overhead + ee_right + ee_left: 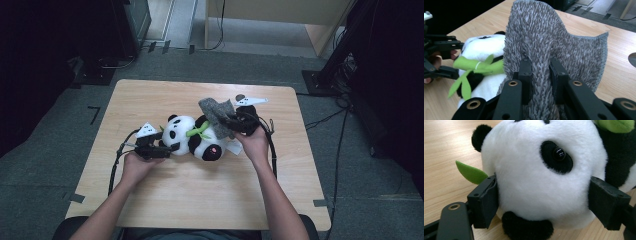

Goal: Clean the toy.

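— Grey shaggy cloth (554, 47) is sitting pinched between the jaws of the right gripper (541, 67), which are standing narrow with a fold of pile squeezed in the gap.

— And where is it lying relative to the toy?

— It is hanging over the panda plush (196, 136), on the body end, just past the green bamboo sprig (198, 131). The panda is lying on its side on the tabletop (200, 200), long axis running left to right, head toward the left gripper (161, 148).

— What is that one doing?

— It is clasping the head, jaws spread wide around the white fur and pressing on both sides. The left hand (135, 167) is lying low and level; the right hand (255, 144) is reaching in from the toy's far end, gripper angled over the body, so it is the nearer one for draping.
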Action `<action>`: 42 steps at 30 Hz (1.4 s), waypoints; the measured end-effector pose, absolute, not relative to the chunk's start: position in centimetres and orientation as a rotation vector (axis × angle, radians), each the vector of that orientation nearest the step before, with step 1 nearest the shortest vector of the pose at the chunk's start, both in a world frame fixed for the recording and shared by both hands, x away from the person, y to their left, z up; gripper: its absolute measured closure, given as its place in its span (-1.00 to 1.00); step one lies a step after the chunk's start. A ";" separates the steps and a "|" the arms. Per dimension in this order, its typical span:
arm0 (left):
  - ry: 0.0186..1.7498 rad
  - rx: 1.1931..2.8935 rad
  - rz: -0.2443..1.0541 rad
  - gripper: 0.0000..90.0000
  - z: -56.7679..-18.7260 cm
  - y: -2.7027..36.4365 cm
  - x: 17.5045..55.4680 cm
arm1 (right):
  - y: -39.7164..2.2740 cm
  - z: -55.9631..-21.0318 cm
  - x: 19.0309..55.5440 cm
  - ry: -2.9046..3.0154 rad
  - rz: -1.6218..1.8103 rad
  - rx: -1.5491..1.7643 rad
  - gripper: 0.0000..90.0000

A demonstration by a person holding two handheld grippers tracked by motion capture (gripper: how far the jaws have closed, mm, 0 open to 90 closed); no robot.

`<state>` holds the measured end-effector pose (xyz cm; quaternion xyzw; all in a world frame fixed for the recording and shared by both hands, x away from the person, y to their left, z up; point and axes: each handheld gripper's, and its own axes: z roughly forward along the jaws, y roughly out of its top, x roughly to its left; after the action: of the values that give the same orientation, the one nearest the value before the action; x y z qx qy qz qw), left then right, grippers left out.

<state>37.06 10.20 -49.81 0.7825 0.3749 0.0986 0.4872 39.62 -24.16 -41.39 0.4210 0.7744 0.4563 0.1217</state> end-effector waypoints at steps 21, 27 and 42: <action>0.939 1.917 0.205 -0.61 -49.3 10.1 37.6 | -28.0 -43.9 40.2 2.255 1.248 1.415 0.67; 0.936 1.926 0.208 -0.61 -49.3 10.1 37.6 | -29.2 -44.1 40.1 2.237 1.208 1.445 0.68; 0.932 1.935 0.211 -0.61 -49.3 10.1 37.5 | -27.9 -38.7 37.4 2.167 1.348 1.276 0.68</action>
<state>37.54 10.06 -49.27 0.7902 0.3809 0.0863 0.4723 37.39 -27.87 -38.70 0.4426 0.7516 0.4676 0.1436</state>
